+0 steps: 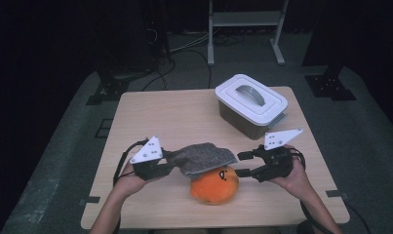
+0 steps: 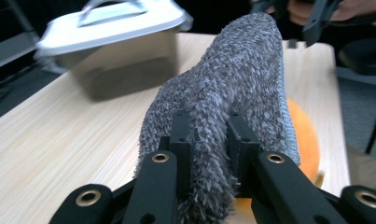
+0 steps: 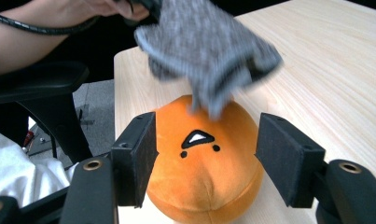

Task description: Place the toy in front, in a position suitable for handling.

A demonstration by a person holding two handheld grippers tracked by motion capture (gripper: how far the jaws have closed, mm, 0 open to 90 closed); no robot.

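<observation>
Left hand-held gripper (image 1: 168, 163) clamps grey cloth (image 1: 204, 158) above orange plush (image 1: 214, 185).

Cloth (image 1: 205, 158) over plush (image 1: 214, 185) at table (image 1: 160, 117) front; lidded box (image 1: 251, 104) behind-right.

The table (image 1: 184, 117) is lit from above while its surroundings are near black; the box (image 2: 111, 42) and cloth (image 3: 209, 51) smear with motion blur (soft shadows, no glare).
</observation>
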